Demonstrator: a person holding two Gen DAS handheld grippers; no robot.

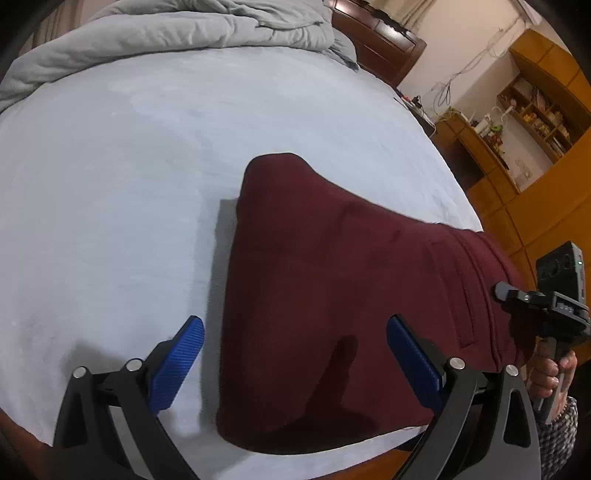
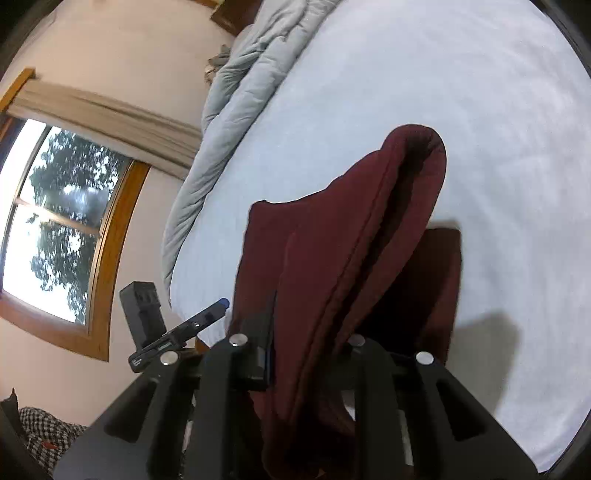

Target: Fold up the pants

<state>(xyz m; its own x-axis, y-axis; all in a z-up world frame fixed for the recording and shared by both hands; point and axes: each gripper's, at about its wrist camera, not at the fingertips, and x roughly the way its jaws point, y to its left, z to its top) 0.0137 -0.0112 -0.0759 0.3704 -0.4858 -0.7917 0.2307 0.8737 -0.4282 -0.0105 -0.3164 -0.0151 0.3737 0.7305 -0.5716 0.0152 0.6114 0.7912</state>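
Maroon pants (image 1: pixel 332 288); pale blue sheet (image 1: pixel 129 177); grey duvet (image 1: pixel 166 33); blue-padded black left claw (image 1: pixel 295 347).

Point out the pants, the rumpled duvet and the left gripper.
pants (image 1: pixel 314 258): left wrist view, flat folded top surface.
duvet (image 1: pixel 166 40): left wrist view, bunched middle.
left gripper (image 1: pixel 295 350): left wrist view, midway between open jaws.

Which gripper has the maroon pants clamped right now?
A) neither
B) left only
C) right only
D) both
C: in the right wrist view the right gripper is shut on a thick bunch of the maroon pants, lifting them off the bed, while the left gripper stands wide open over the fabric, its blue pads gripping nothing.
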